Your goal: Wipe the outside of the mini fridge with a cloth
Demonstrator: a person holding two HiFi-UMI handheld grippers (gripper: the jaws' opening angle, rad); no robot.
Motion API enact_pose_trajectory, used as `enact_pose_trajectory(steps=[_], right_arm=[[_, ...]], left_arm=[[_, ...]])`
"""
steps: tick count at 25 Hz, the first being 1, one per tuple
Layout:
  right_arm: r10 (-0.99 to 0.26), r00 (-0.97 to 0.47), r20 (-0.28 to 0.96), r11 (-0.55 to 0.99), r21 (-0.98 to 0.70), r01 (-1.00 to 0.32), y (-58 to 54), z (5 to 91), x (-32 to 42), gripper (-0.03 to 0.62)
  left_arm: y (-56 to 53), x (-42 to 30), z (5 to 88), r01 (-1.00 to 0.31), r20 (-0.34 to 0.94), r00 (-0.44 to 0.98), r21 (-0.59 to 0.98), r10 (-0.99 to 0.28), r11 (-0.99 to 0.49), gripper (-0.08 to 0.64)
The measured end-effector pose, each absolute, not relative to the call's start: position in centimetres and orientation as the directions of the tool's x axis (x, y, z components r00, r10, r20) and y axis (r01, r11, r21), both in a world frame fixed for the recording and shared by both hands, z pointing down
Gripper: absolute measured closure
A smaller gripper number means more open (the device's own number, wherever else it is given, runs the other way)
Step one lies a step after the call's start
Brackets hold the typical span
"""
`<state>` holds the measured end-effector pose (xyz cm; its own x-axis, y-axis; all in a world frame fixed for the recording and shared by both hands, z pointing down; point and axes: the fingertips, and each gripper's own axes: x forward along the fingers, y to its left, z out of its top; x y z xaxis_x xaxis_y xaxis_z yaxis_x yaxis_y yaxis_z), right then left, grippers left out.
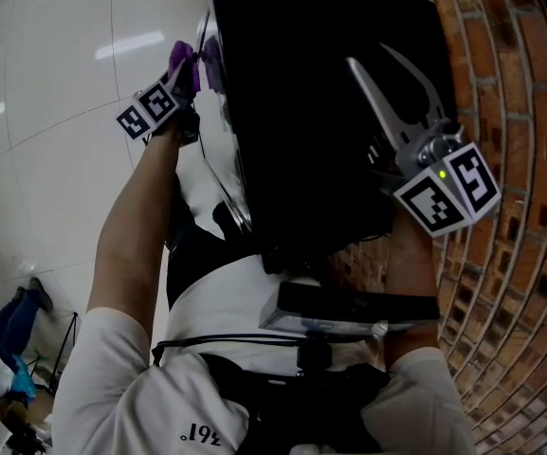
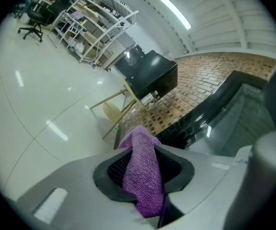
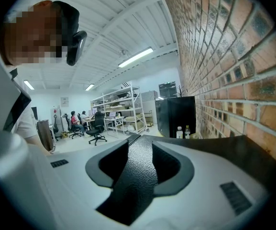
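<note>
The black mini fridge (image 1: 320,112) stands against a brick wall, seen from above. My left gripper (image 1: 190,81) is at the fridge's left side, shut on a purple cloth (image 1: 179,61) that lies against the glossy black face. In the left gripper view the cloth (image 2: 143,171) hangs bunched between the pads, with the fridge's shiny side (image 2: 224,107) to the right. My right gripper (image 1: 368,57) lies over the fridge's top near the wall, open, with nothing in it. Between its jaws in the right gripper view (image 3: 140,152) only the textured black top (image 3: 135,186) shows.
The brick wall (image 1: 519,93) runs close along the right. The white tiled floor (image 1: 55,83) spreads to the left. A second black fridge (image 3: 176,116) stands further along the wall, with bottles (image 3: 179,132) near it. Shelving (image 2: 87,20) and office chairs stand far off.
</note>
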<state>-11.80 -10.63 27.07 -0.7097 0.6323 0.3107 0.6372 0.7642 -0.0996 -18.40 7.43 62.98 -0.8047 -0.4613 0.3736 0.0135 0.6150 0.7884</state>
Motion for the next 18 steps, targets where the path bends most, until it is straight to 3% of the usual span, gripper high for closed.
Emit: enact_pose_trajectory(steps=[7,18], right_arm=[[0.644,-0.701,0.305,0.754,-0.099,0.649,-10.6,27.1,-11.7,0.445],[0.665,-0.685,0.298,0.734,-0.096,0.672,-10.2,26.8,-11.6,0.445]], left_arm=[[7.1,-16.5,50.4,-0.134,0.151,-0.865,0.85,-0.479,0.51,0.462],[5.9,-9.3,34.3,-0.258,-0.035,-0.883,0.87,-0.469,0.421,0.46]])
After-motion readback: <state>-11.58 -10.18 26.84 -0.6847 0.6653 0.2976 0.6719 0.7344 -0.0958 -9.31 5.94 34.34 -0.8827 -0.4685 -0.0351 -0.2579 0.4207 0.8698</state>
